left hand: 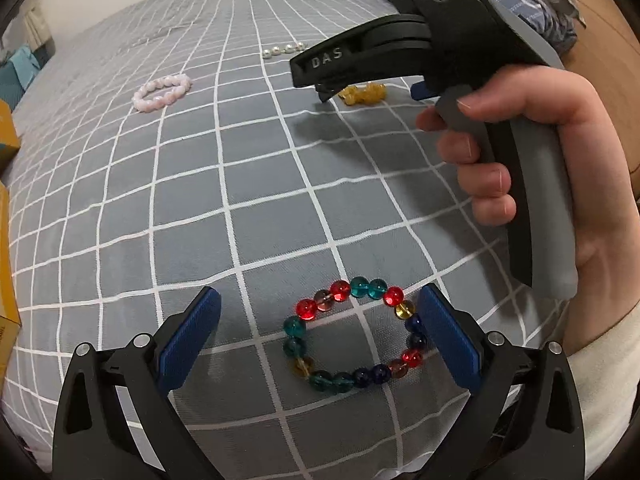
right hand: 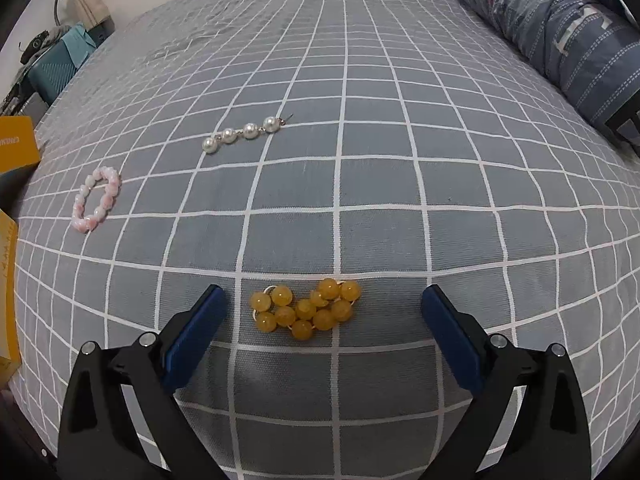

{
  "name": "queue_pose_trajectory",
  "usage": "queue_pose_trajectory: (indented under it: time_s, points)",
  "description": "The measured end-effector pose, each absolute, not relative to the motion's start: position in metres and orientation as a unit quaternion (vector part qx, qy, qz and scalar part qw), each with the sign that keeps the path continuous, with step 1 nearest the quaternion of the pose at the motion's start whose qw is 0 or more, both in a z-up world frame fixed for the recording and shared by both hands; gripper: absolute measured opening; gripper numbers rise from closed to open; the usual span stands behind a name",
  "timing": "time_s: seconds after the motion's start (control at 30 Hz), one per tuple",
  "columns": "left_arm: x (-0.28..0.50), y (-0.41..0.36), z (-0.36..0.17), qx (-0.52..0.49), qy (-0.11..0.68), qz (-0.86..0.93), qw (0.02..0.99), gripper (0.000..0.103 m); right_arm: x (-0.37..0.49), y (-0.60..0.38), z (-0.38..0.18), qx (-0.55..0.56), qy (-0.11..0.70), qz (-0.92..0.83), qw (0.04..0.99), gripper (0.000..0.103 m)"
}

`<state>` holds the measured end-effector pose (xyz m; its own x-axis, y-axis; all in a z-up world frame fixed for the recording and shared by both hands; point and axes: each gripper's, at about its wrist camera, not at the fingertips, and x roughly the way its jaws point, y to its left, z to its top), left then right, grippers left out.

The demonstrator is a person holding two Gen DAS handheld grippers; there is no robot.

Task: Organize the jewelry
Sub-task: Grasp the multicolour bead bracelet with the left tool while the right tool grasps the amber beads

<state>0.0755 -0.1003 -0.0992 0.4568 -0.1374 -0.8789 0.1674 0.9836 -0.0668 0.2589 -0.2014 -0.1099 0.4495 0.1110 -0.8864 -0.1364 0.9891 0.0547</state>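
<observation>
Left claw [left hand: 318,334] released, straddling glass bracelet [left hand: 354,336] on bed [left hand: 200,200]. Right claw [right hand: 322,330] released around amber beads [right hand: 306,309]. Beads likely slippery, strand floppy: pinch across strand, not single bead.

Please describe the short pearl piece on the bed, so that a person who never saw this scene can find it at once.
On the grey bedsheet with a white grid, look past the bunched amber-yellow bead strand lying between the right gripper's open blue pads. Farther up lies a short straight chain of four white pearls. The round pink bead bracelet nearby is a closed loop.
</observation>
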Motion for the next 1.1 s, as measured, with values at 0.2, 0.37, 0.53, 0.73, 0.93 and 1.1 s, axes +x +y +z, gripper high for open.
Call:
queue_pose_trajectory:
  time_s: [0.2,0.37,0.53,0.73,0.93,1.1]
  points:
    - [0.075,-0.104,-0.102,0.024,0.519,-0.086,0.85,0.094,0.259,-0.196,-0.111,-0.023,0.514,0.074,0.854,0.087]
    - [0.074,-0.107,-0.099,0.026,0.521,-0.081,0.849,0.078,0.258,-0.198,-0.11,-0.025,0.512,0.072,0.856,0.069]
    - [0.077,-0.098,-0.095,0.016,0.513,-0.08,0.855,0.047,0.255,-0.197,-0.108,-0.039,0.507,0.073,0.858,0.049]
    - [0.081,-0.092,-0.092,0.005,0.507,-0.089,0.857,0.01,0.254,-0.196,-0.101,-0.042,0.502,0.079,0.86,0.016]
    - [0.085,-0.092,-0.088,0.007,0.499,-0.087,0.862,0.01,0.251,-0.197,-0.095,-0.041,0.492,0.071,0.867,0.014]
    - [0.083,-0.088,-0.082,-0.007,0.492,-0.09,0.866,0.01,0.247,-0.202,-0.086,-0.03,0.479,0.068,0.875,0.013]
